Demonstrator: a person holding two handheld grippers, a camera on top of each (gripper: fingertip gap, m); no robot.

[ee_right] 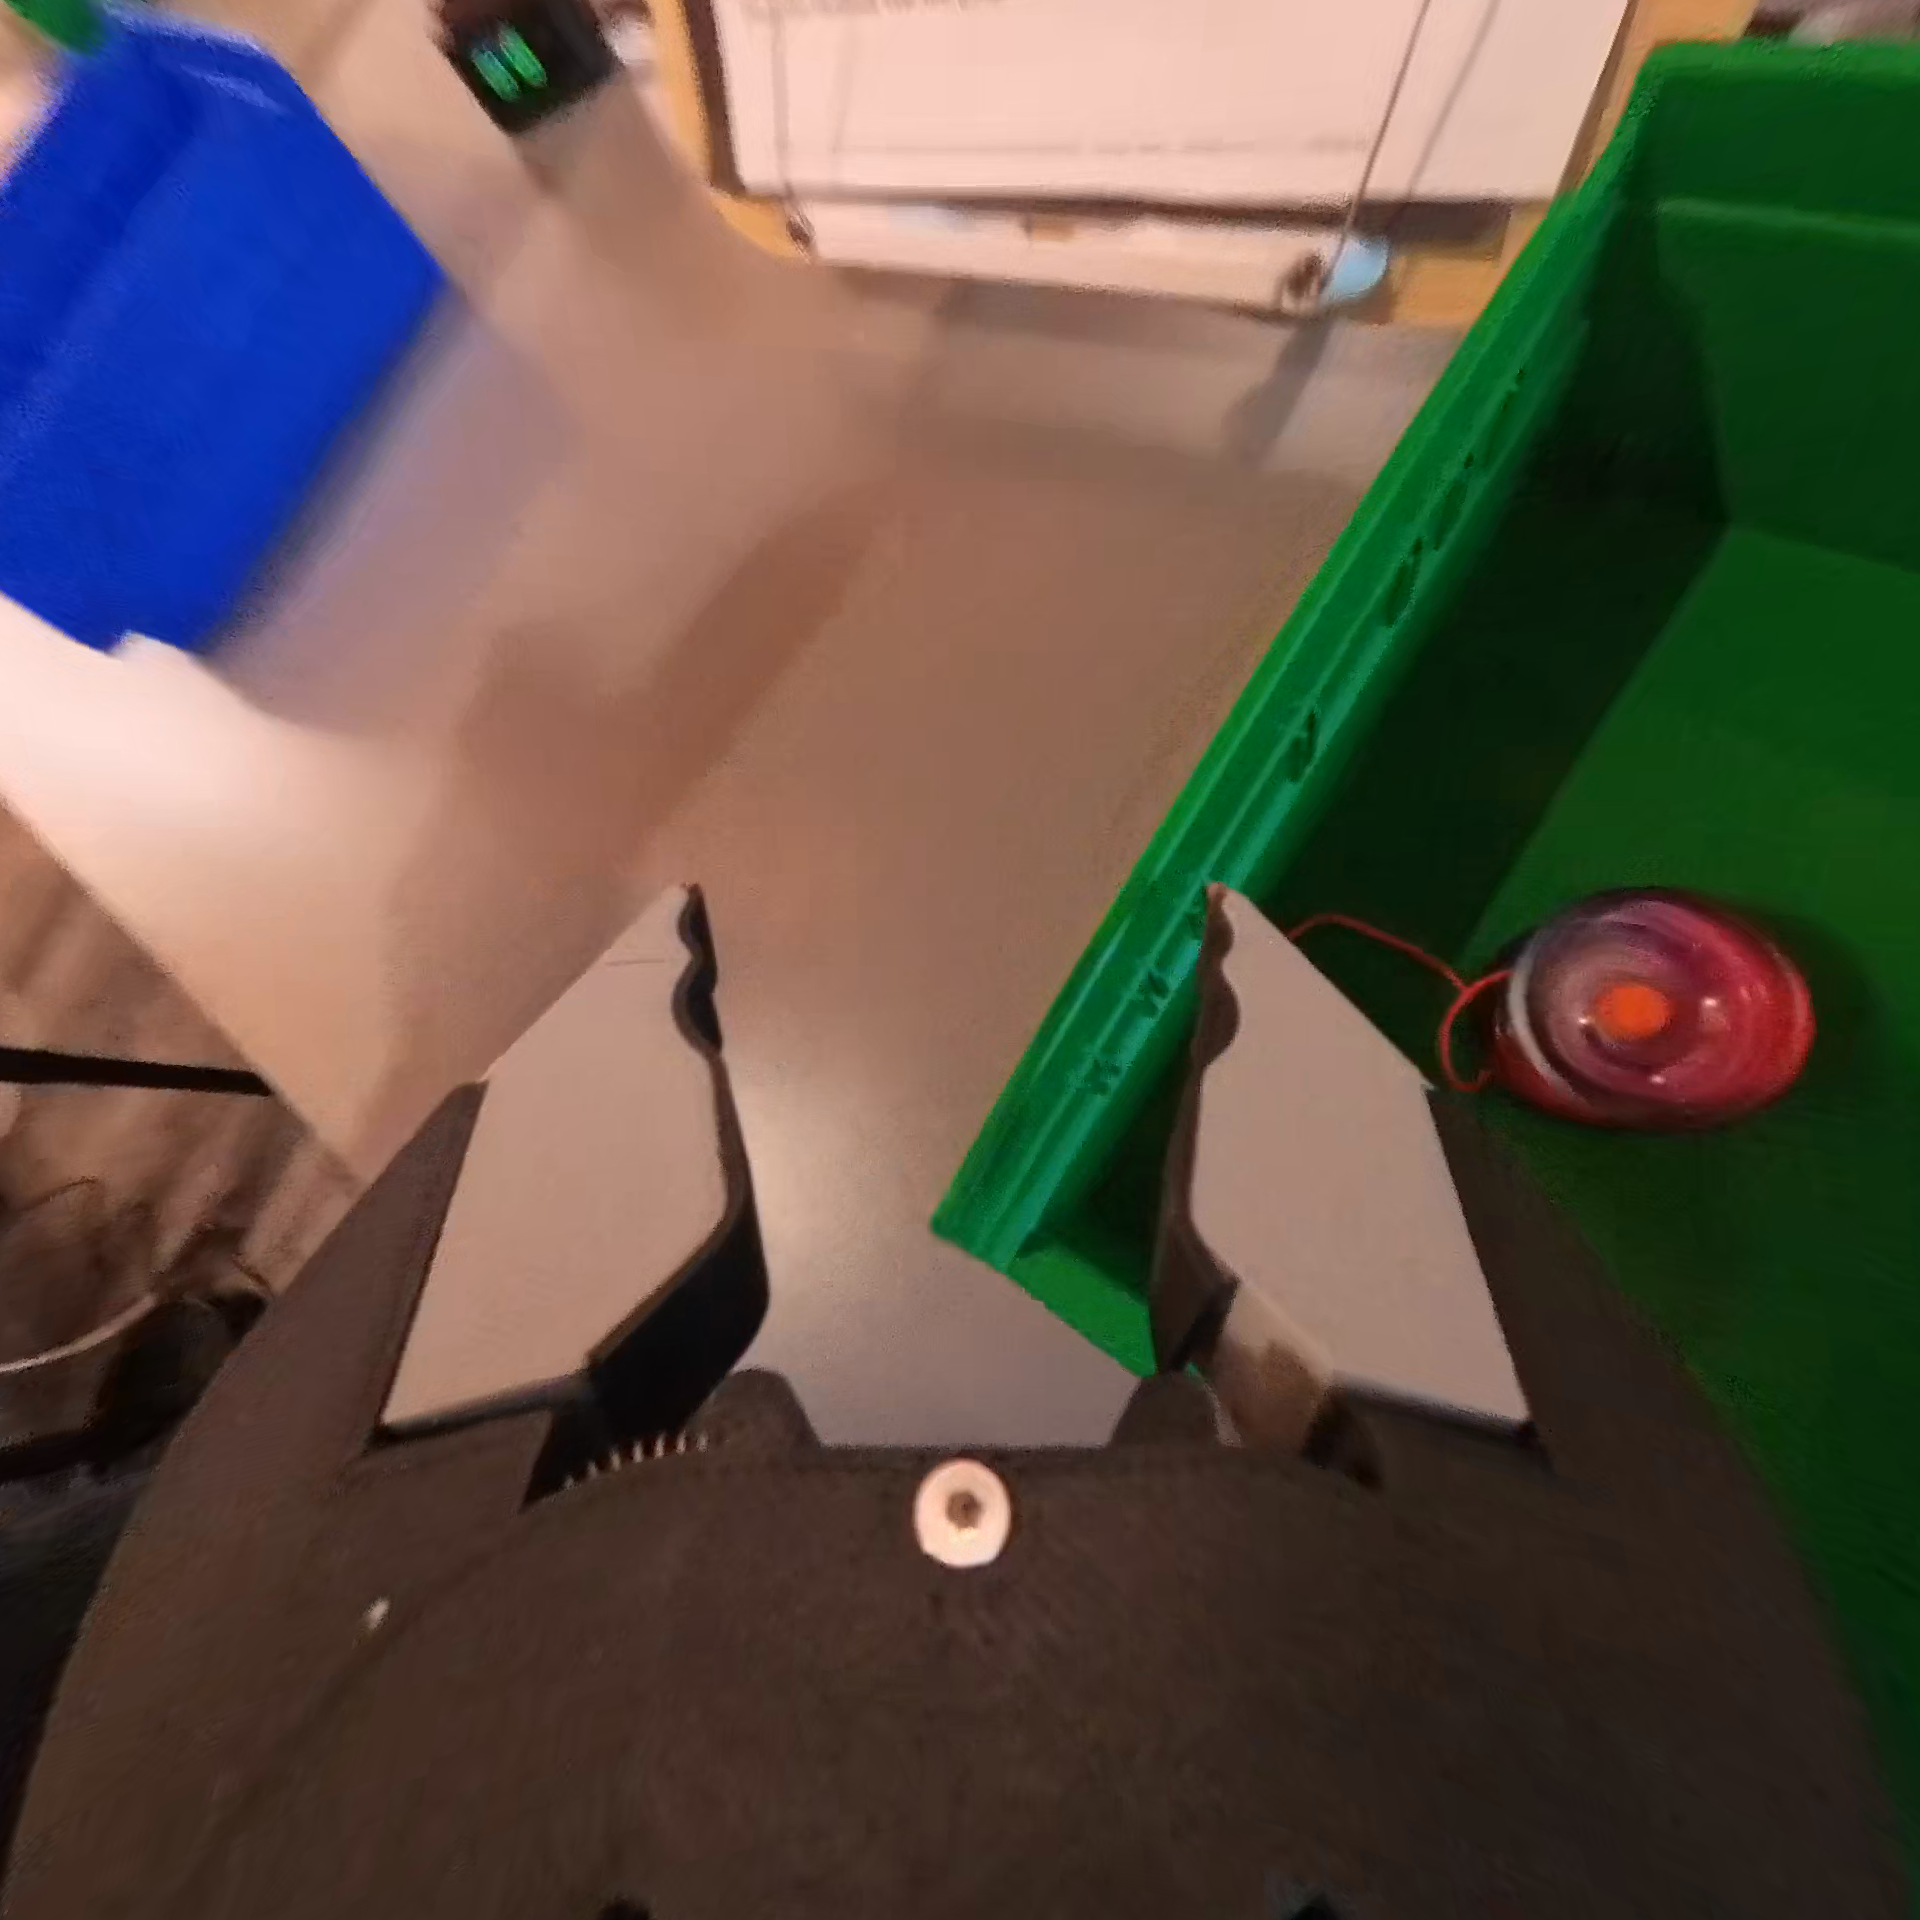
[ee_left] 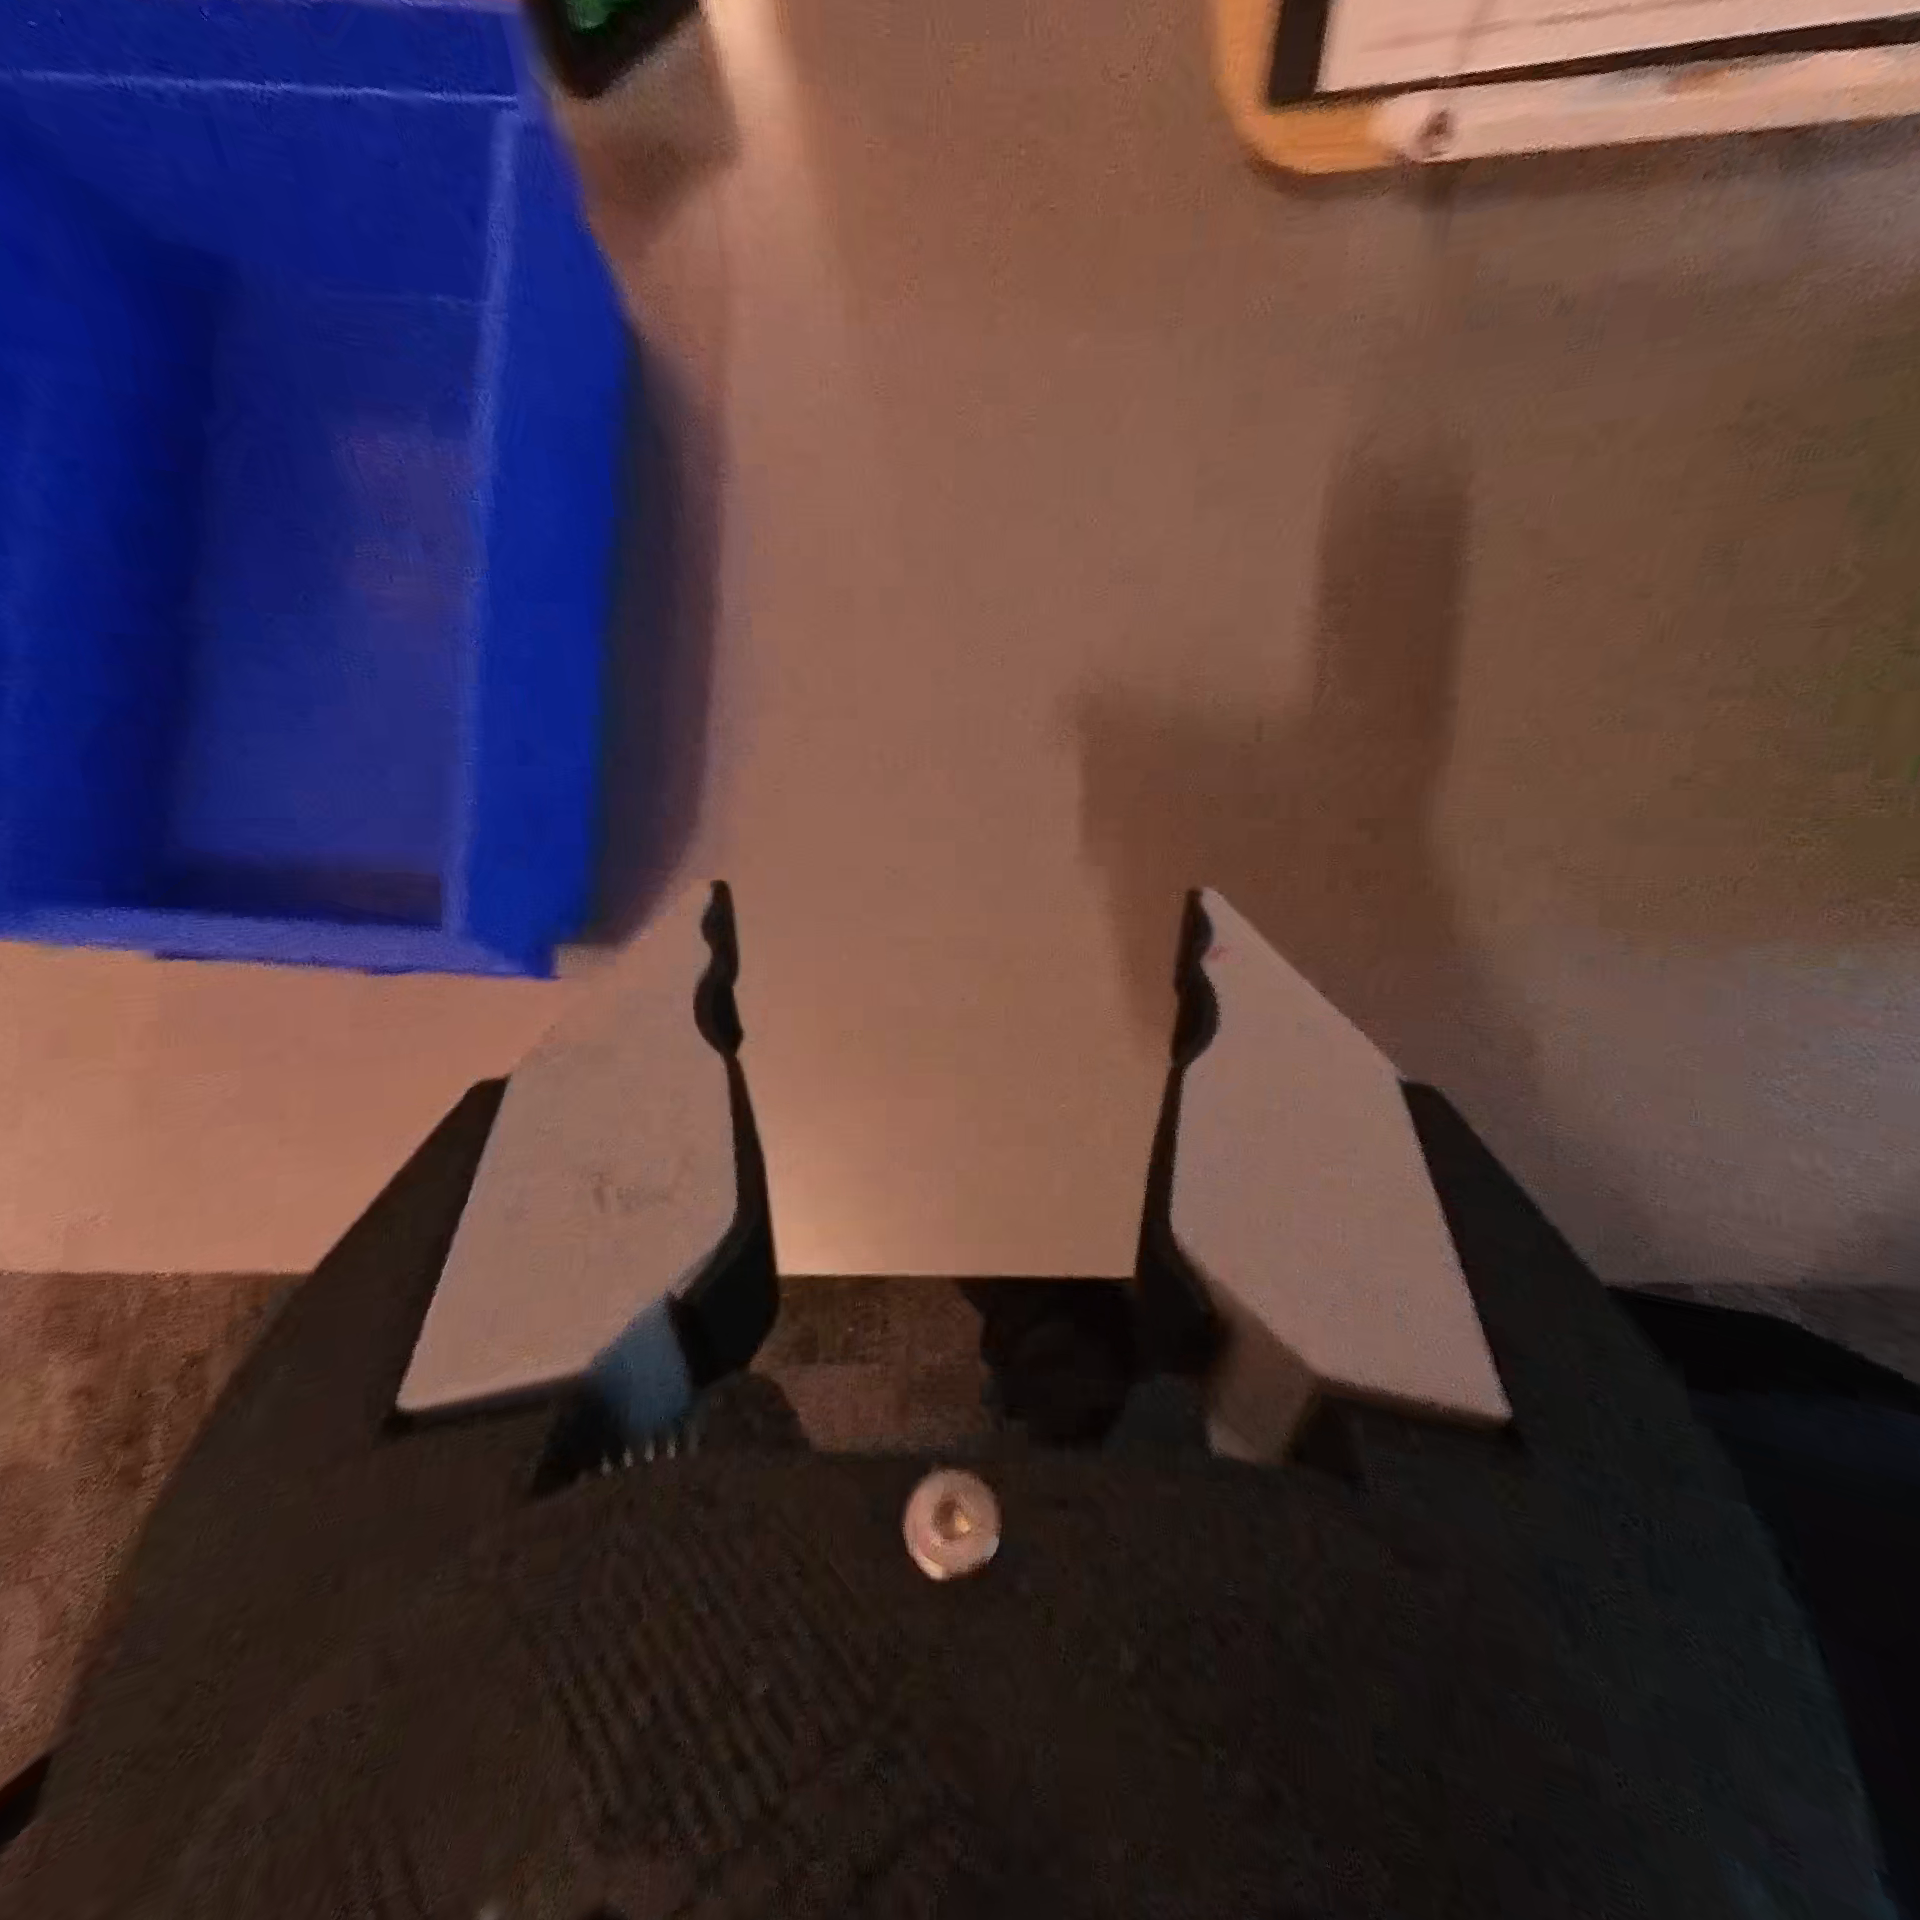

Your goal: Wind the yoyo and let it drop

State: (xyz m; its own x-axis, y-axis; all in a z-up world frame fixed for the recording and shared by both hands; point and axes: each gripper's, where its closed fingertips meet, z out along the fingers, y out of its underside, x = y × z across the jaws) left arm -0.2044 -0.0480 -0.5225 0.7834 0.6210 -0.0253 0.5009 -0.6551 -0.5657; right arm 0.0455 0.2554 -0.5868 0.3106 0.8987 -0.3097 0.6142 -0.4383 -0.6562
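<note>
A red yoyo (ee_right: 1652, 1010) with an orange centre lies on the floor of a green bin (ee_right: 1299, 831), its red string (ee_right: 1382, 940) loose beside it. My right gripper (ee_right: 951, 914) is open and empty above the table, its right finger (ee_right: 1309, 1091) over the bin's near corner, left of the yoyo. My left gripper (ee_left: 951, 914) is open and empty over the bare tan table (ee_left: 935, 520); no yoyo shows in the left wrist view.
A blue bin (ee_left: 260, 520) stands to the left of my left gripper and shows at the upper left in the right wrist view (ee_right: 177, 343). A wood-framed white board (ee_left: 1558, 73) lies at the far side, and a small black device (ee_right: 520, 62) near it.
</note>
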